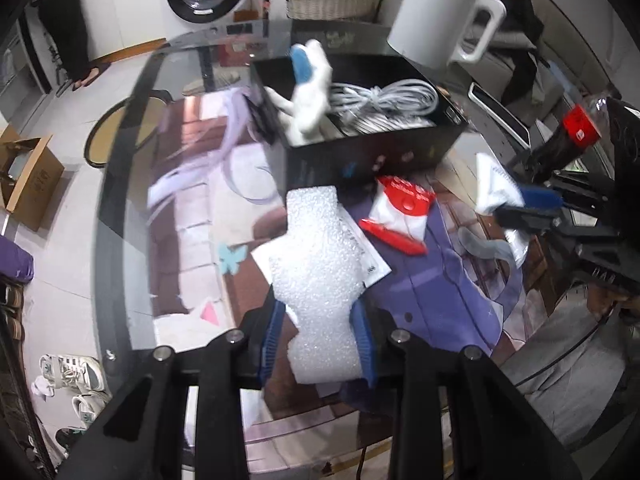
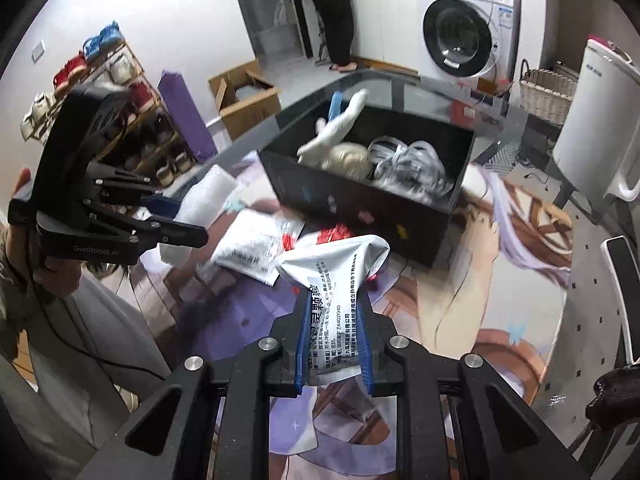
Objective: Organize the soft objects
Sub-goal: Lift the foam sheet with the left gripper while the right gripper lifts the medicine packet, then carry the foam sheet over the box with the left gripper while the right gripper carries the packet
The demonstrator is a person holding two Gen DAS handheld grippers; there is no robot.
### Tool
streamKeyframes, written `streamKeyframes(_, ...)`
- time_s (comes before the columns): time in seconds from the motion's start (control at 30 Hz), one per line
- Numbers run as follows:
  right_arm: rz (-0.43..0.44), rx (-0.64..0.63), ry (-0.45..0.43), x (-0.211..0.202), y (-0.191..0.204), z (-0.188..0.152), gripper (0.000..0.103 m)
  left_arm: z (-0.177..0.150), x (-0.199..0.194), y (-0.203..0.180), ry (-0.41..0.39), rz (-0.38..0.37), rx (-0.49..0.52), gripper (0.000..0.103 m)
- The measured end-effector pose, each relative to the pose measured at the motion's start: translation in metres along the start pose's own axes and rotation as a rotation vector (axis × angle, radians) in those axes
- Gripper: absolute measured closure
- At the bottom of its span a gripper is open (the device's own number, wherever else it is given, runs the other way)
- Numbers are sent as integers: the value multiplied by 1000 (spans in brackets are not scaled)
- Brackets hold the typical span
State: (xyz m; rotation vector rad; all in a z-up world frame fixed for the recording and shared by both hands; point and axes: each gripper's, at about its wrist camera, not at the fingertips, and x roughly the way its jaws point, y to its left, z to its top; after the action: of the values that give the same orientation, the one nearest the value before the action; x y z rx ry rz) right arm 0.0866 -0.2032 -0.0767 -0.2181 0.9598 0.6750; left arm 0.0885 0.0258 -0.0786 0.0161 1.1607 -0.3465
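My left gripper [image 1: 318,308] is shut on a white foam sheet [image 1: 320,248], lifted above the glass table [image 1: 120,208]. My right gripper [image 2: 333,308] is shut on a crumpled white sachet with printed text [image 2: 332,268], also off the table. Ahead stands an open black box [image 1: 360,156] holding a white and blue plush toy [image 1: 310,88] and coiled white cables [image 1: 384,100]. A red and white packet [image 1: 404,208] and a flat white packet [image 2: 248,248] lie in front of the box. Each gripper shows in the other's view: right [image 1: 510,204], left [image 2: 184,220].
A white kettle [image 1: 440,16] stands behind the box and a cola bottle [image 1: 576,132] at the right. A printed mat [image 2: 460,312] covers the table. On the floor are a cardboard box [image 2: 244,96], a shoe rack [image 2: 132,120], a wicker basket [image 2: 548,92] and a washing machine [image 2: 460,28].
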Motion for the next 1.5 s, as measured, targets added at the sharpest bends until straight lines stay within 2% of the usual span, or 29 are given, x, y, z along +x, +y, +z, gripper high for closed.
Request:
streamKeyframes(0.1,-14,16,-51,-8,-6,10,83,-4,-4,11,-13,10,-22,71)
streamKeyframes(0.27,-72,14,-115,-14,-22,13,83,-11,-6,25,12,-5,-53,71)
streamKeyframes(0.6,-49,-28,-151,-8,-16,21,83,-8,-9,42,2,-13,-88,71)
streamKeyframes(0.77,-41,-33,-162,-7,-10,23,83,-6,-13,38,-12,-10,-83,71)
streamKeyframes(0.9,-17,-33,-209,-19,3,26,83,-1,-20,25,-46,-7,-56,71)
streamKeyframes(1.13,-19,-45,-319,-42,22,28,83,20,-36,-5,-167,42,-22,71)
streamKeyframes(1.33,-64,-38,-440,-65,26,36,83,38,-48,-27,-274,90,-9,71)
streamKeyframes(1.5,-114,-52,-524,-75,31,46,83,54,-68,-48,-443,154,25,71)
